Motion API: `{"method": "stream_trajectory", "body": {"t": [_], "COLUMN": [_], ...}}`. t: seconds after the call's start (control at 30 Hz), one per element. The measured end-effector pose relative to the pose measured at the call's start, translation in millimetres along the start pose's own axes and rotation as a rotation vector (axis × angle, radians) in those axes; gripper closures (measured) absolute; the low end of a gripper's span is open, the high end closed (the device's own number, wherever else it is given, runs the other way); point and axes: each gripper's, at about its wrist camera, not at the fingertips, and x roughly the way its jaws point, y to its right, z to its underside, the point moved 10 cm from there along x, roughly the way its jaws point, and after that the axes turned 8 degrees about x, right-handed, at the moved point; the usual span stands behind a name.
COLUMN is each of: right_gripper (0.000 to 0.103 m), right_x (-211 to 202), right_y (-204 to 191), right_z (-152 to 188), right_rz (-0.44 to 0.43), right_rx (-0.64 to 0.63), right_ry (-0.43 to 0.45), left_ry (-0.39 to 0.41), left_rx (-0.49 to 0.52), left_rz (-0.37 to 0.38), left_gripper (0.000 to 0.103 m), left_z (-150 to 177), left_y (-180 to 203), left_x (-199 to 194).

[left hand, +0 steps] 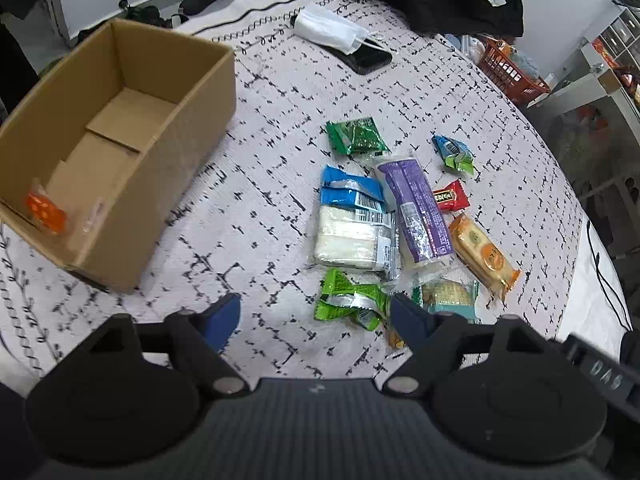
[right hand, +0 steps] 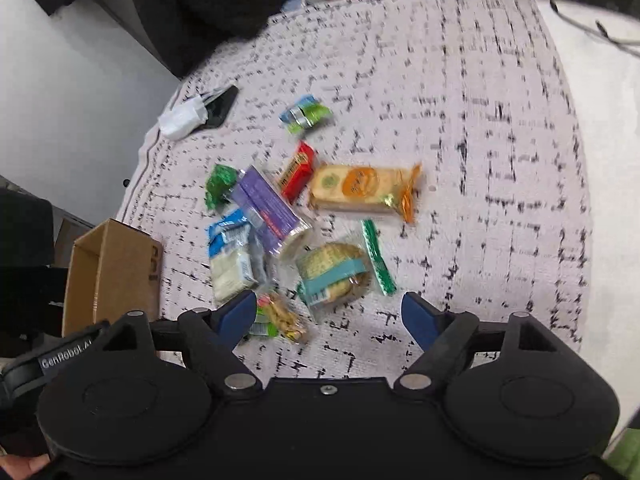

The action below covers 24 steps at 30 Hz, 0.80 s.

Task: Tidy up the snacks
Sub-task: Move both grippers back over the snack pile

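An open cardboard box (left hand: 120,136) stands at the left with an orange snack packet (left hand: 45,210) inside; it also shows in the right wrist view (right hand: 108,268). Several snacks lie on the patterned cloth: a purple pack (left hand: 416,212), a blue-and-white pack (left hand: 352,224), an orange biscuit pack (left hand: 484,256), a red candy (left hand: 450,196), and green packets (left hand: 354,136). My left gripper (left hand: 316,320) is open and empty above the near green packet (left hand: 348,300). My right gripper (right hand: 330,314) is open and empty, just before a round cracker pack (right hand: 334,272).
A black phone (left hand: 370,58) under a white face mask (left hand: 330,30) lies at the table's far side. A red basket (left hand: 510,70) and shelves stand beyond the right edge. A black cable (left hand: 604,276) runs along the right side.
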Motion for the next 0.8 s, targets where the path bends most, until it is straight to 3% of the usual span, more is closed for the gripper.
{"method": "stream_trajectory", "body": {"t": [0.23,0.8], "right_gripper": [0.025,0.024], "right_x": [22,63], "right_y": [4,3], "right_z": [-4,-11], "right_rz": [-0.016,0.024], "right_rx": [-0.006,-0.066], "right_ry": [0.004,0.001], "left_ry": [-0.037,-0.105], "left_rx": [-0.007,0.023], "left_rz": [0.001,-0.025], "left_gripper": [0.037,0.041], "left_z": [2,0], "left_y": [7,19], "left_x": [31,76]}}
